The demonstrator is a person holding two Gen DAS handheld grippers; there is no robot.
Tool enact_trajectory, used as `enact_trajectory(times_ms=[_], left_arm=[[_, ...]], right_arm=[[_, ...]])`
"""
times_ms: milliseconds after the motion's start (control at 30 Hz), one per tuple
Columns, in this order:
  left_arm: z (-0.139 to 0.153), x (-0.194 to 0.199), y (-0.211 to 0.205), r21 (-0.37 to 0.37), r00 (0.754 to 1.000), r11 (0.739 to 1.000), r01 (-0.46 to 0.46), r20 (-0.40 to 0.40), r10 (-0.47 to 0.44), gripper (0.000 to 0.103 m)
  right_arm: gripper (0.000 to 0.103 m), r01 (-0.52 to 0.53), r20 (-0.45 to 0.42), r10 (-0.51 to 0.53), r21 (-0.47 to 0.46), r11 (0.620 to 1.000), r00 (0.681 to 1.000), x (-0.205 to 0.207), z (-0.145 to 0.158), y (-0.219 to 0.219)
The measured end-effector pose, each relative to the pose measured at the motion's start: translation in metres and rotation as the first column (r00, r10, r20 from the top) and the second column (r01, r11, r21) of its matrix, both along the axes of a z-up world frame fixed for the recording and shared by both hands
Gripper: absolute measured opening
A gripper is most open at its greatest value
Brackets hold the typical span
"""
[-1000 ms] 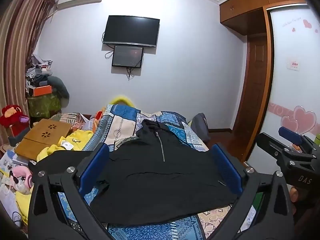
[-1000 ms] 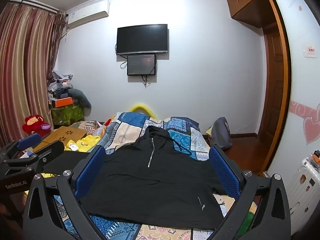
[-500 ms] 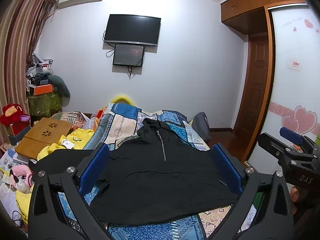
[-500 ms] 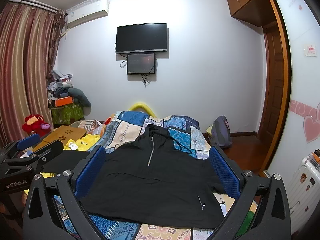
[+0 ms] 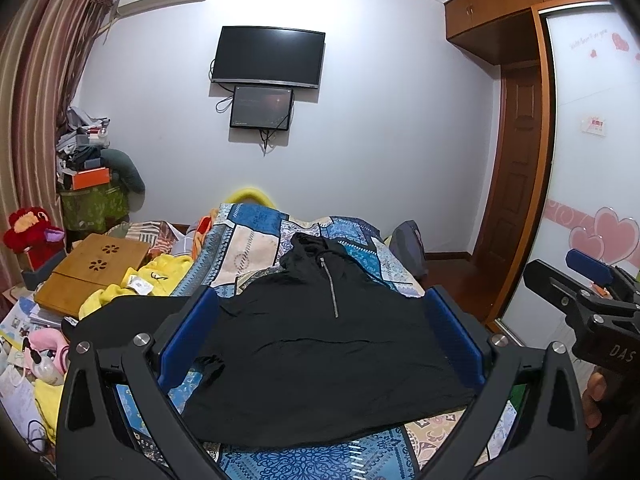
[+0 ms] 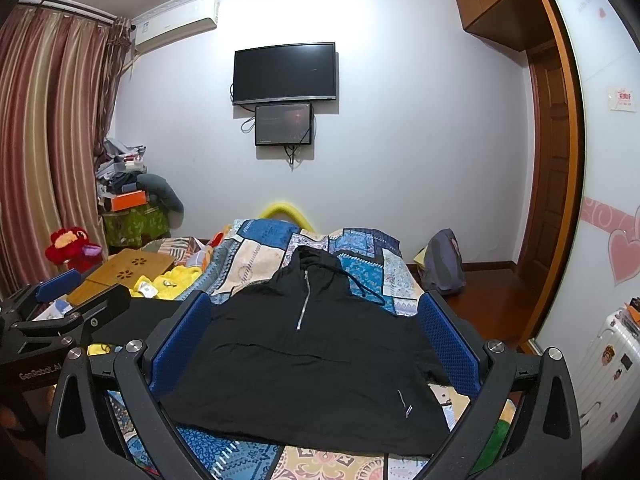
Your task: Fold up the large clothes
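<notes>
Left gripper: blue-padded black tongs spread wide, empty, raised over the near hem.
Right gripper: same build, equally wide, nothing between the pads.
Black zip-neck hooded sweatshirt: lies flat, front up, on the blue patchwork bedspread, hood toward the far wall.
Advice: lower each pair onto one sleeve edge, pinch all layers, fold inward evenly.

Left claw and right claw gape wide, side by side.

Wall-mounted television, backpack, red plush toy
</notes>
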State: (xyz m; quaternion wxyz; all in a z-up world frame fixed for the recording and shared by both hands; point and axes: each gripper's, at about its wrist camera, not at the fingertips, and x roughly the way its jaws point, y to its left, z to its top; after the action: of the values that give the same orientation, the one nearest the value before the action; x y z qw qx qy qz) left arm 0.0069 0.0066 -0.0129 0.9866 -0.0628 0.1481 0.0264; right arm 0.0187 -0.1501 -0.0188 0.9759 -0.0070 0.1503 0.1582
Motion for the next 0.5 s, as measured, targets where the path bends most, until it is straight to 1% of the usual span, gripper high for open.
enact_trajectory(times_ms=[500], left_arm=[[-0.0017, 0.0021, -0.0001, 0.009, 1.0, 1.0, -0.008, -0.004, 0.008, 0.103]], right_arm=[[0.102, -0.003, -0.006, 0.003, -0.003, 1.0, 1.0, -0.0001, -0.0017, 0.0002]])
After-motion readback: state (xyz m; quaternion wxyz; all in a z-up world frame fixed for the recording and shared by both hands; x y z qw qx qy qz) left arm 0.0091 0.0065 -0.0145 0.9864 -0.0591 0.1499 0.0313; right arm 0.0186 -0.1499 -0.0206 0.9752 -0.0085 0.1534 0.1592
